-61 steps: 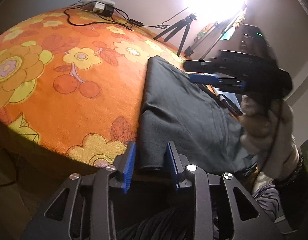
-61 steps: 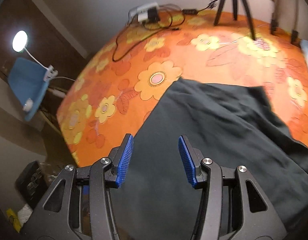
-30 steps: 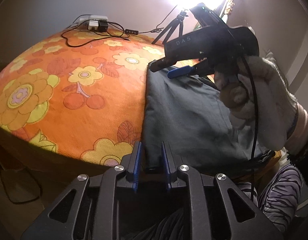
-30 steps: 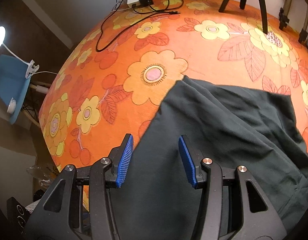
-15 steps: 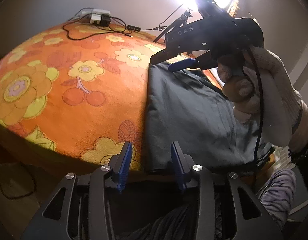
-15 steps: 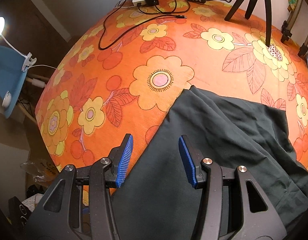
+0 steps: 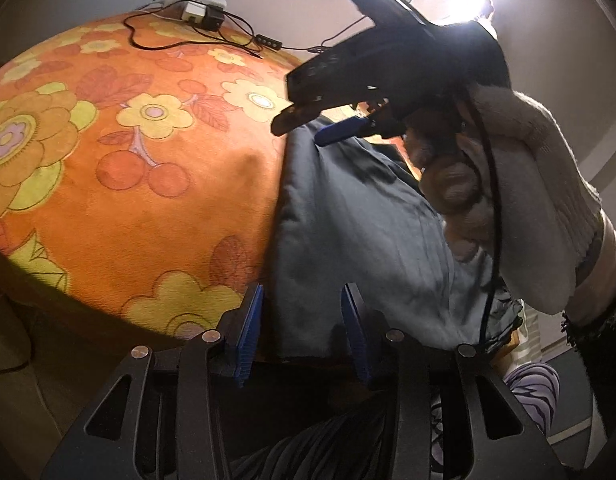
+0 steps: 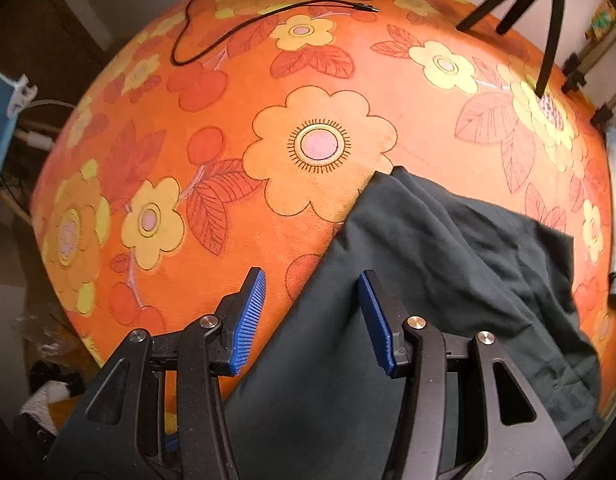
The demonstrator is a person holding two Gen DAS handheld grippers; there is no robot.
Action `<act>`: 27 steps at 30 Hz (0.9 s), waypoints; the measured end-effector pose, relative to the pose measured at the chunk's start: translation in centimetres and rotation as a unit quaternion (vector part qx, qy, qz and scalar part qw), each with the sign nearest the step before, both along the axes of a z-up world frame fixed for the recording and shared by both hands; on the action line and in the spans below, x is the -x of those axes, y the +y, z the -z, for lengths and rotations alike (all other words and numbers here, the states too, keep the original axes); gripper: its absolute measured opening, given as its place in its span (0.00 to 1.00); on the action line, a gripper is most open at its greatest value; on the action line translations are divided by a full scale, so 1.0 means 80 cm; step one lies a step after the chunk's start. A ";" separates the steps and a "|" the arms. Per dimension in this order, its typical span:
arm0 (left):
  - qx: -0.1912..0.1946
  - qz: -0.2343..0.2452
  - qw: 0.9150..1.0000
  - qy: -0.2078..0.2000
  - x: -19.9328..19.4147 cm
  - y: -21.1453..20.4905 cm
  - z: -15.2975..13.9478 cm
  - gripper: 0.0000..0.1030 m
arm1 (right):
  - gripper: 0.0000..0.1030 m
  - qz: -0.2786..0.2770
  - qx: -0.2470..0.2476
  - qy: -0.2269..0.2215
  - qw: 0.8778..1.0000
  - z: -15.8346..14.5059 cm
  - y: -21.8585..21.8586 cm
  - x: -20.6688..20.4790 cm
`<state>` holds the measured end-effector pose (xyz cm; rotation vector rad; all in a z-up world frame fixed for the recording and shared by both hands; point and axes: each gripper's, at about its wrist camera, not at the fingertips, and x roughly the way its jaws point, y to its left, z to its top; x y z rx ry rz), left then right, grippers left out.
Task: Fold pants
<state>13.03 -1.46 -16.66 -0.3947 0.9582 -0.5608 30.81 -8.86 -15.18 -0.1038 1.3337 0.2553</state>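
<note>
Lying folded and wrinkled, dark pants (image 8: 448, 280) on orange floral cloth (image 8: 308, 80)

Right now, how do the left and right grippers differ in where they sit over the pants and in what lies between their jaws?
The left gripper sits at the near edge of the dark pants, its jaws just opened with the cloth's corner loose between them; the right gripper hovers above the pants' side edge, straddling cloth and the orange floral cover. The left points shallowly along the pants; the right looks steeply down. Both are open, with blue pads, gripping nothing.
</note>
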 end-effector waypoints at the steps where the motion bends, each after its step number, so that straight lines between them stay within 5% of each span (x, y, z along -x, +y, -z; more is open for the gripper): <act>1: -0.002 0.001 1.000 -0.002 -0.001 0.000 -0.001 0.37 | 0.49 -0.002 0.012 -0.001 1.000 0.002 0.003 0.000; 12: -0.018 0.002 1.000 -0.015 -0.009 -0.008 -0.002 0.37 | 0.49 0.004 0.043 0.008 0.999 0.018 0.007 0.000; 20: -0.030 0.007 0.999 -0.021 -0.018 -0.018 -0.004 0.37 | 0.17 0.023 0.024 0.013 0.999 0.014 -0.005 0.000; 22: -0.030 0.006 0.999 -0.022 -0.020 -0.019 -0.003 0.47 | 0.10 0.029 0.009 0.015 0.999 0.012 -0.011 0.002; 27: -0.031 0.002 0.999 -0.028 -0.022 -0.021 -0.003 0.51 | 0.06 0.036 -0.019 0.007 0.999 0.001 -0.033 0.005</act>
